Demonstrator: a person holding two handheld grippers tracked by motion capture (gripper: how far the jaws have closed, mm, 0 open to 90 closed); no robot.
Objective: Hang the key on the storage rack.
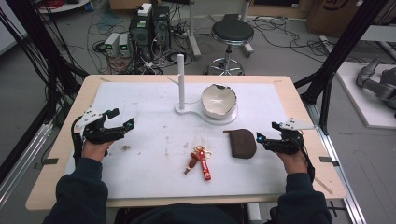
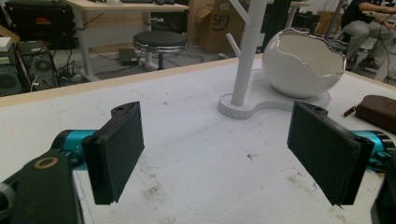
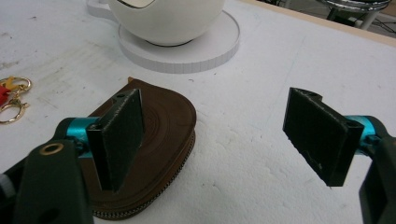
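Observation:
A red key strap with gold clips point(image 1: 201, 162) lies at the front middle of the white mat point(image 1: 154, 112). To its right rests a brown zip pouch point(image 1: 243, 143) point(image 3: 163, 140). Behind them a white stand with an upright peg point(image 1: 181, 81) point(image 2: 247, 51) carries a white egg-shaped bowl point(image 1: 218, 100) point(image 2: 303, 60) point(image 3: 163, 21). My left gripper point(image 1: 120, 119) point(image 2: 219, 154) hovers open at the mat's left side with nothing between its jaws. My right gripper point(image 1: 267, 135) point(image 3: 215, 140) is open just right of the pouch; its left jaw stands over the pouch.
The mat covers a wooden table point(image 1: 299, 112). Beyond the far edge stand a black stool point(image 1: 232, 32), computer boxes point(image 1: 149, 28) and tangled cables on the floor. Black frame posts point(image 1: 336, 51) rise at both sides.

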